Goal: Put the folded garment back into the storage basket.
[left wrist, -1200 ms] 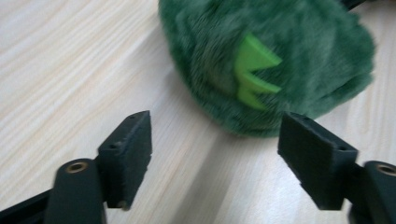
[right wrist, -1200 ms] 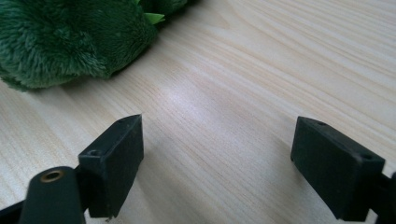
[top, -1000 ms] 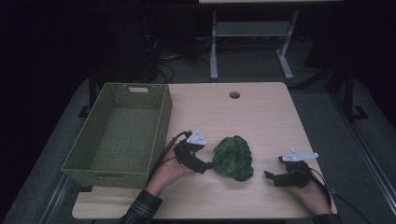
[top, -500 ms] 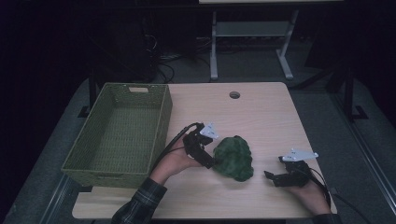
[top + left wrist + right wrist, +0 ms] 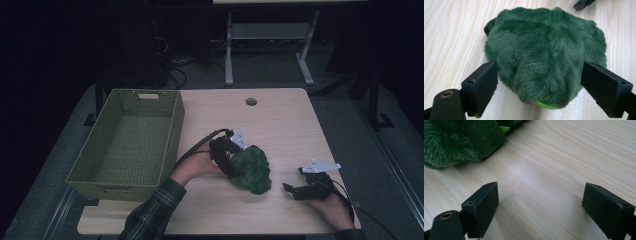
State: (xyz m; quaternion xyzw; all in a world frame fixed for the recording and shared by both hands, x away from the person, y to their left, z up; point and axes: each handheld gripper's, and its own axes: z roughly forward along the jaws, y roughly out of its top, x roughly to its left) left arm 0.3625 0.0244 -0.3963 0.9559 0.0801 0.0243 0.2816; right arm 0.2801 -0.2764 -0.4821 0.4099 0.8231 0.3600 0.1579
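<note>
Nearest the person, the right claw (image 5: 295,190) is rested on the wooden surface (image 5: 290,130) with its jaws spread wide around nothing. Just beyond, the left claw (image 5: 539,82) is set fully open astride the green plush toy (image 5: 544,52), which lies mid-surface, not yet pinched. A grasp appears to be in hand: the jaws must be closed on the plush, after which the green woven basket (image 5: 125,145), standing empty further left, is the likely destination.

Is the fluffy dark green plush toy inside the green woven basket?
No, the fluffy dark green plush toy lies on the wooden table, beside the green woven basket.
</note>
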